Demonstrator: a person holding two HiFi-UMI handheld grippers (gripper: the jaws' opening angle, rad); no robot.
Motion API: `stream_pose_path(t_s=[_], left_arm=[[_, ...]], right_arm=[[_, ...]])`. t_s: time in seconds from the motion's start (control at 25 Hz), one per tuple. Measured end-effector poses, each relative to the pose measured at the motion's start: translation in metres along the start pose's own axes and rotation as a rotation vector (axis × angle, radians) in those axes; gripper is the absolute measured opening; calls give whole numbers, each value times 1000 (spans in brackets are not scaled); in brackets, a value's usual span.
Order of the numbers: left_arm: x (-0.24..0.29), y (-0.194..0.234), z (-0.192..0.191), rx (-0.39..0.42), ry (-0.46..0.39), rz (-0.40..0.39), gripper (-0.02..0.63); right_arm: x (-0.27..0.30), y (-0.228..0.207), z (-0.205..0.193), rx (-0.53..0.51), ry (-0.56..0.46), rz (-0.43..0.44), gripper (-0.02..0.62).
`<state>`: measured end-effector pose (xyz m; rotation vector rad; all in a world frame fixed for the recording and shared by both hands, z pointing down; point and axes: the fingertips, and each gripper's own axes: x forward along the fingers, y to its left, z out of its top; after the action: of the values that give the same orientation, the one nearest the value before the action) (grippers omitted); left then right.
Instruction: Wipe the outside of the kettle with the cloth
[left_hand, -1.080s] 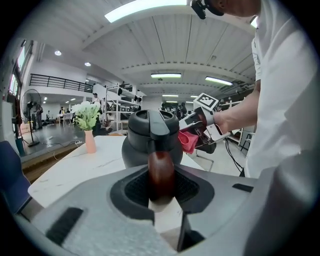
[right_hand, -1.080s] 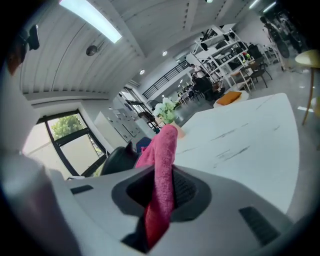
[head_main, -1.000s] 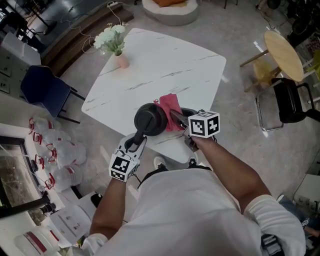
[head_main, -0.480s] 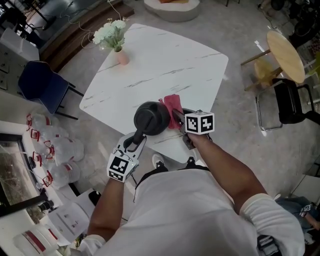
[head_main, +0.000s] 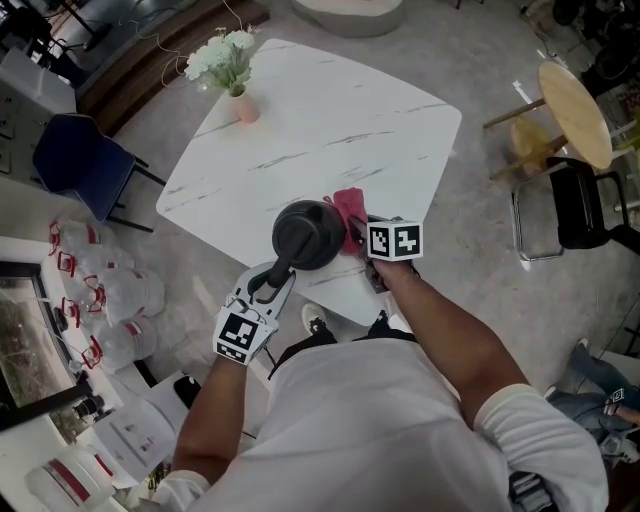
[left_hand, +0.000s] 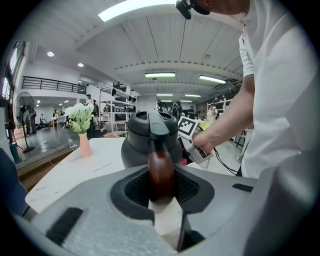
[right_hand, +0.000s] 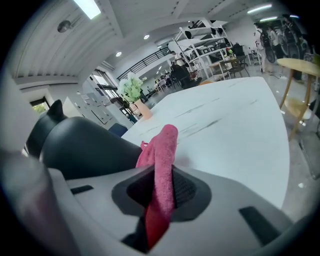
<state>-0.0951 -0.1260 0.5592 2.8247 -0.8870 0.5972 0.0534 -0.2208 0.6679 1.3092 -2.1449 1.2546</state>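
Observation:
A dark grey kettle (head_main: 307, 234) stands near the front edge of the white marble table (head_main: 320, 130). My left gripper (head_main: 270, 285) is shut on the kettle handle (left_hand: 160, 172), a brown grip that fills the space between its jaws. The kettle body (left_hand: 150, 142) rises just beyond the handle. My right gripper (head_main: 362, 243) is shut on a pink cloth (head_main: 347, 212), which hangs against the kettle's right side. In the right gripper view the pink cloth (right_hand: 159, 175) stands up from the jaws beside the kettle (right_hand: 85, 150).
A pink vase of white flowers (head_main: 228, 75) stands at the table's far left corner. A blue chair (head_main: 78, 165) is left of the table; a round wooden stool (head_main: 572, 110) and a black chair (head_main: 590, 205) are at the right. Plastic bottles (head_main: 100, 300) lie on the floor.
My right gripper has dropped lower along the kettle's right side with the cloth, drawing closer to the kettle. The left gripper and the kettle have stayed put.

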Motion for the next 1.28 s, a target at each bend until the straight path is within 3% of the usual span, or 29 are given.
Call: stream_pose_path(t_s=[0.24,0.44,0.8,0.92,1.16,1.28], left_arm=[[1,-1,-3,40,18,-9,97],[1,-3,-6,88,38,-21,97],[-1,-8,-20,182,98,-52,95],[-2,-10,-23,232,112,-62,95],[-3,-12,-26,333,136,-79,95],[-3,-13,-27,384,150,-87,95]], right_arm=[[11,-11,-12,-14,42,-33,61],[3,-11,-7,-71,36,-14,61],[-76,13,46,-371,-73,51,63],[-105,36,58,-435,-77,149,63],[-156,107,61,-470,-30,519,63],[-158,124,58,-467,-10,608,63]])
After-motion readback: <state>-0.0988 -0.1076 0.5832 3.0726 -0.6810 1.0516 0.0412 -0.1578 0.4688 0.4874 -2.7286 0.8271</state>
